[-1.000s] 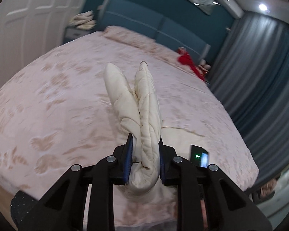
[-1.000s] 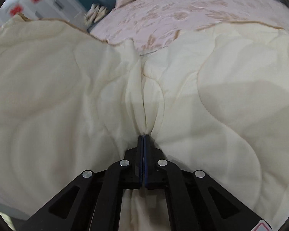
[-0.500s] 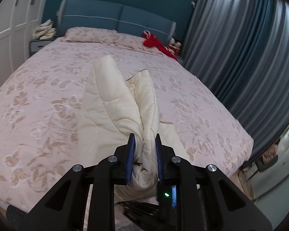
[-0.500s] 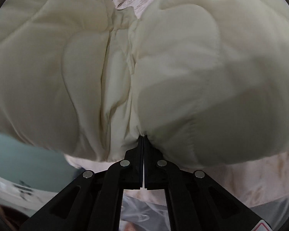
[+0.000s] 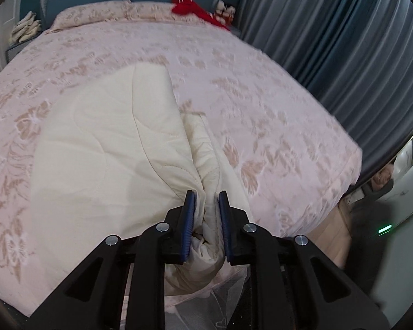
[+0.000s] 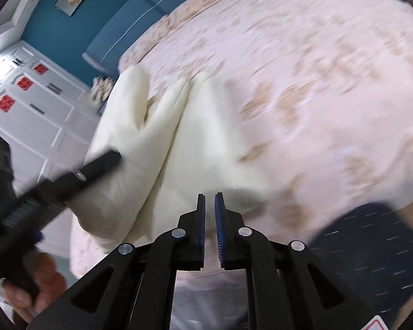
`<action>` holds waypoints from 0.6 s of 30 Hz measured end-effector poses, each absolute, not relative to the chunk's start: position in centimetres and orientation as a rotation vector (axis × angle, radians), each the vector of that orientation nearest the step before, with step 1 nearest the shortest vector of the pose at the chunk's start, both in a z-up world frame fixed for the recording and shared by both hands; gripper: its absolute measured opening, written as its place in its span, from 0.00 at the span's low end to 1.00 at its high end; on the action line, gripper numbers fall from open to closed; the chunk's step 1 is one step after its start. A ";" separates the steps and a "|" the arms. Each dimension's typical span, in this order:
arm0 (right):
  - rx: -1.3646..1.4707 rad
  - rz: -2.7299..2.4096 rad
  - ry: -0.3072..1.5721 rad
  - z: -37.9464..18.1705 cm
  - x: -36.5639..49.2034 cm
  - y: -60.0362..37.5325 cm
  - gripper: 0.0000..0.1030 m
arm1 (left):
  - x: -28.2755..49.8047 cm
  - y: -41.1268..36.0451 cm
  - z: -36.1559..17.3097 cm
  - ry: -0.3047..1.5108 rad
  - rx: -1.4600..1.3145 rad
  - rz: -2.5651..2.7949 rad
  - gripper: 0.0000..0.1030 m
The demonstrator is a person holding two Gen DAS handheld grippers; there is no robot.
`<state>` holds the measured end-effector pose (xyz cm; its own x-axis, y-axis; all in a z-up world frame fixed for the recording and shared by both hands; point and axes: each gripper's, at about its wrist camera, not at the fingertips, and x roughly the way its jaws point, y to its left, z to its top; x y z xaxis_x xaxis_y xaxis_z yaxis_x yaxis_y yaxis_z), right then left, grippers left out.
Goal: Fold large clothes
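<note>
Since the earlier frame the cream quilted garment (image 5: 104, 148) has come down from the air onto the bed (image 5: 261, 104), and the right tongs (image 6: 209, 200) have let it go: their jaws have just been opening and now stand a little apart with nothing between them. The garment lies spread on the floral bedcover near the foot edge of the bed, well apart from the red cloth (image 5: 190, 7) by the headboard. The left tongs (image 5: 205, 196) are clamped on a bunched fold of the garment at the foot edge. In the right wrist view the picture is blurred; a hand (image 6: 38, 277) shows at the lower left.
</note>
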<state>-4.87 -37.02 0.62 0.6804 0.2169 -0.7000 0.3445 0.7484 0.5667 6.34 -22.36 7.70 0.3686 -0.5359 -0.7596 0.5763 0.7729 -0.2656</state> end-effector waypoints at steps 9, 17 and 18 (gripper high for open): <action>0.664 -0.103 0.787 3.6 -6.6 -38.8 0.12 | 6.2 -25.3 2.4 1.060 0.121 -0.701 0.17; 0.611 -0.102 0.773 5.1 -6.0 -39.5 0.20 | 6.7 -22.8 5.6 1.045 -0.081 -0.799 0.34; 0.603 -0.097 0.762 5.5 -6.1 -39.4 0.33 | 6.5 -21.4 7.3 1.014 -0.137 -0.826 0.40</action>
<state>-6.06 -39.36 5.51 0.7276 0.1297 -0.6736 0.2945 0.8278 0.4775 6.51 -21.42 7.26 0.2616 -0.6676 -0.6971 0.5476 0.6974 -0.4624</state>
